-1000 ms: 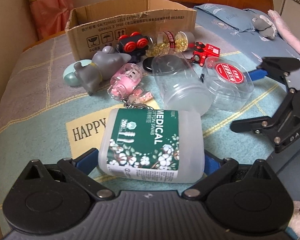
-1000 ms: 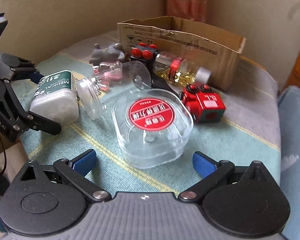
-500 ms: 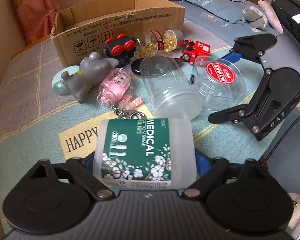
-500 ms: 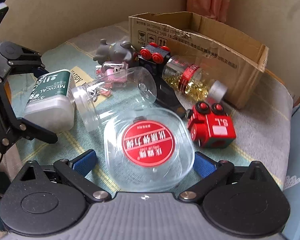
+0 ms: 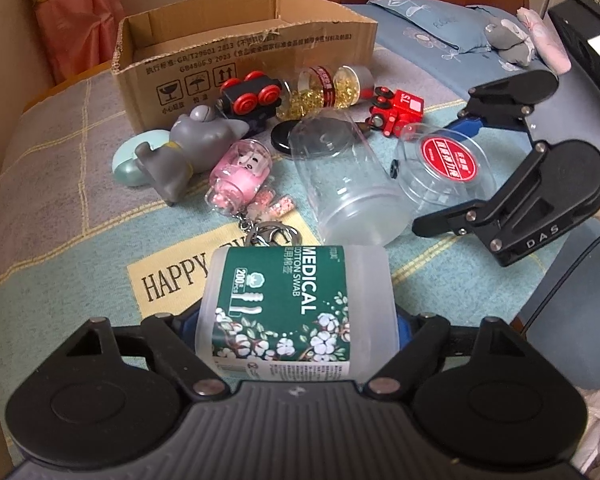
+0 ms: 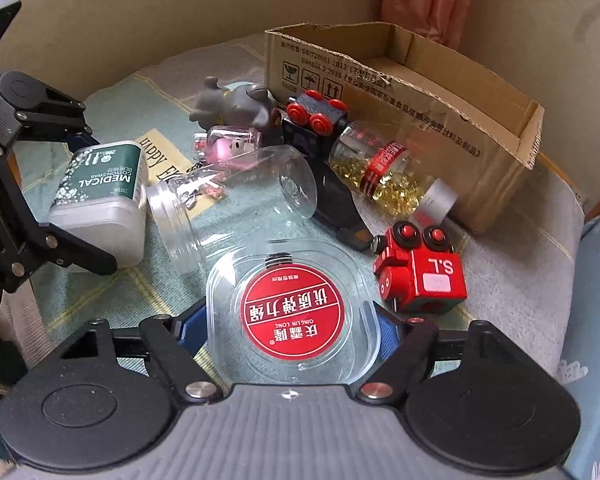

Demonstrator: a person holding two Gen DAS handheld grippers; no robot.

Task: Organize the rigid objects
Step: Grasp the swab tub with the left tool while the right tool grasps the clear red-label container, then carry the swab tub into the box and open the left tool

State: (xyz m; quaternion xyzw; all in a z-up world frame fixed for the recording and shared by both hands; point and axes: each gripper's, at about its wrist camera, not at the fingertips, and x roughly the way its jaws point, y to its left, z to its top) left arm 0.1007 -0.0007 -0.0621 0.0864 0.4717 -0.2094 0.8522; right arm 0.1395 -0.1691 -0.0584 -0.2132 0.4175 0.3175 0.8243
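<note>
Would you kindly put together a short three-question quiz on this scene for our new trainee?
1. True or false: the cardboard box already holds the red toy train.
2. Which item sits between the left gripper fingers: A) cotton swab box, B) grey elephant toy, C) pill bottle?
3. Fill in: the right gripper fingers flank the clear container with the ____ round label.

Key: 1 false, the train lies on the cloth outside the box; 2 A; 3 red.
</note>
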